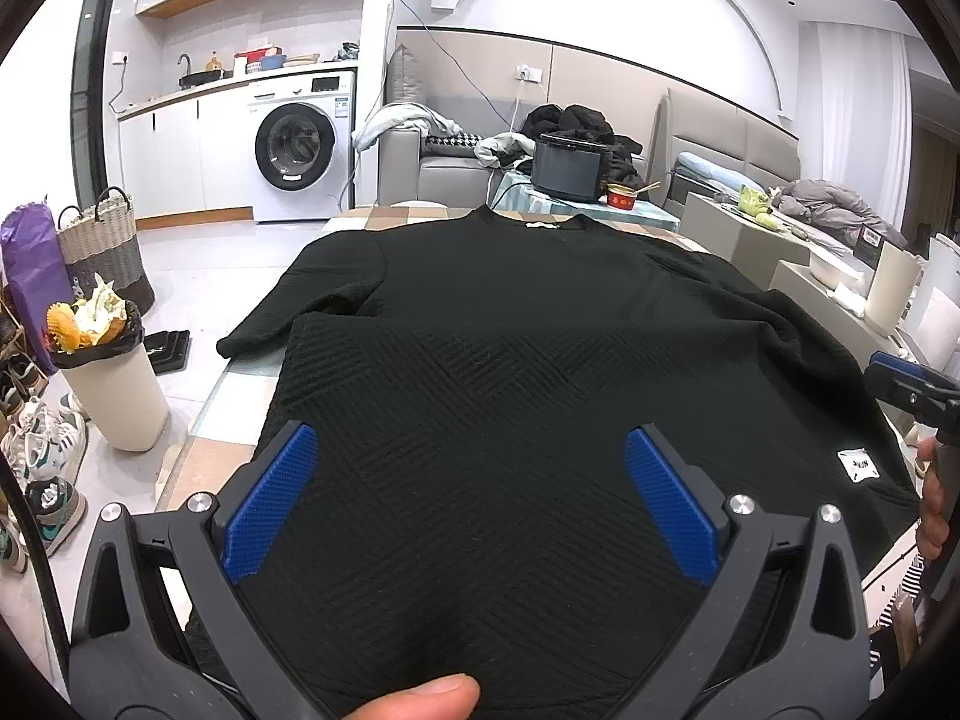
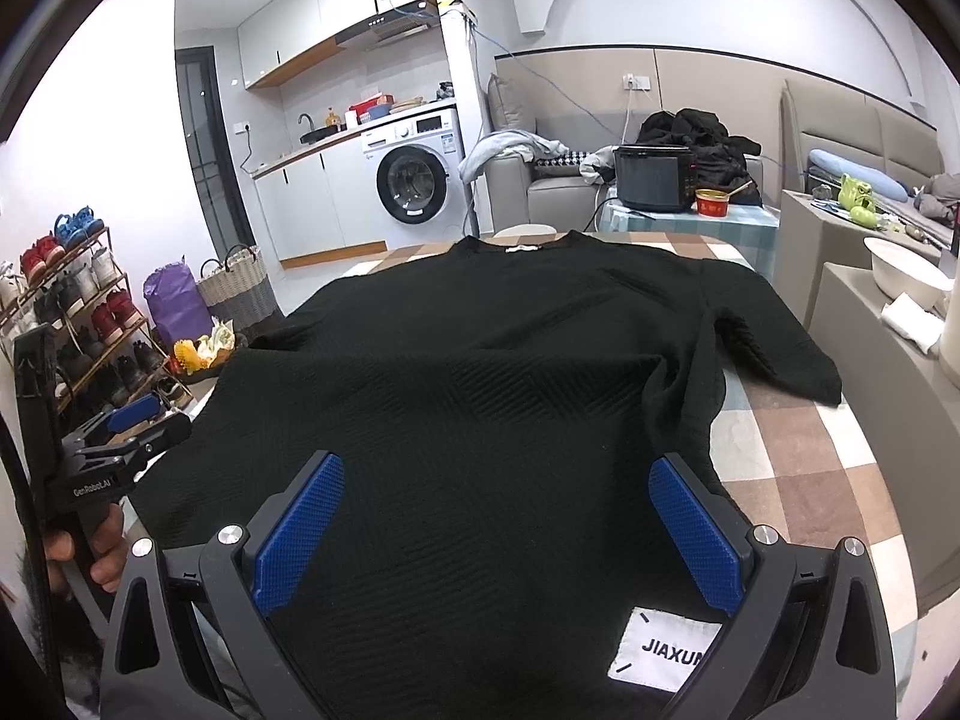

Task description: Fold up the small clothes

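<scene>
Both the left gripper (image 1: 468, 498) and right gripper (image 2: 495, 531) gape over the black shirt (image 1: 510, 324); uneven pinches risk a skewed fold.

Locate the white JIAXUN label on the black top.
The white label sits at the near hem of the black top, right side, beside the right gripper's right finger in the right wrist view.

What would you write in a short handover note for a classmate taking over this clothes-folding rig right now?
Left gripper: open, holding nothing, over the near hem's left part.
Right gripper: open, empty, over the hem near the white JIAXUN label.
Black textured sweater: spread on the checked table, collar far side, sleeves out to the sides.
Done: laid out only.
Left: every fold.
</scene>
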Motion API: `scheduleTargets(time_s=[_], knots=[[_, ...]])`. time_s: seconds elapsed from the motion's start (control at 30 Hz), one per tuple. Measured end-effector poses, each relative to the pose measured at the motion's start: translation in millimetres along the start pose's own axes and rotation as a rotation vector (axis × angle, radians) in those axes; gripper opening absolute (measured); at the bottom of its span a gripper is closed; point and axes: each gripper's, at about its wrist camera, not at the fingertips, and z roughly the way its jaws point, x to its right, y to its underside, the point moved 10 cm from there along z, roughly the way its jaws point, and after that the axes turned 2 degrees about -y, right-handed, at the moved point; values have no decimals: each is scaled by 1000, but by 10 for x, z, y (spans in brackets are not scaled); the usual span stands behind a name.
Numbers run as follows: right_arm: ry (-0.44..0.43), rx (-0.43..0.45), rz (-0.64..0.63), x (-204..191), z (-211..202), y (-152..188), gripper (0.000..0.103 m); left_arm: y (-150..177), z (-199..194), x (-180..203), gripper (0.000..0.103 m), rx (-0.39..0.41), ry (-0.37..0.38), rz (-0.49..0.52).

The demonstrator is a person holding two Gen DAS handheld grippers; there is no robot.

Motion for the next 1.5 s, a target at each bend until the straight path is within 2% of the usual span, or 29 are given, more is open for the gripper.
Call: scheduleTargets(time_s=[0.1, 0.23, 0.4, 0.6, 0.73, 0.8, 0.87, 1.03, 1.2, 1.33, 1.5], knots=[[-21, -9, -22, -51, 10, 8, 103, 7, 29, 8, 102, -6, 3, -5], [-2, -4, -38, -36, 9, -12, 103, -9, 52, -43, 102, -13, -4, -17], [14, -29, 55, 179, 75, -53, 103, -98, 67, -222, 102, -12, -31, -59], [83, -43, 189, 594, 101, -183, 103, -278, 146, -418, 101, -15, -59, -65], [97, -32, 300, 953, 122, -297, 103, -463, 241, -515, 101, -16, -44, -95], [89, -41, 395, 1192, 182, -339, 100, -556, 306, -581, 101, -16, -55, -94], [76, -45, 490, 1431, 253, -375, 92, -660, 422, -639, 99, -20, -69, -90], [79, -69, 698, 2035, 464, -372, 87, -832, 748, -779, 87, -68, -96, -85], [95, -98, 828, 2447, 659, -305, 84, -956, 1038, -856, 87, -88, -104, -103], [133, -120, 885, 2674, 798, -295, 83, -1027, 1249, -892, 87, -101, -111, -112], [234, -124, 840, 2862, 862, -335, 83, -1111, 1452, -921, 87, -112, -117, -118]])
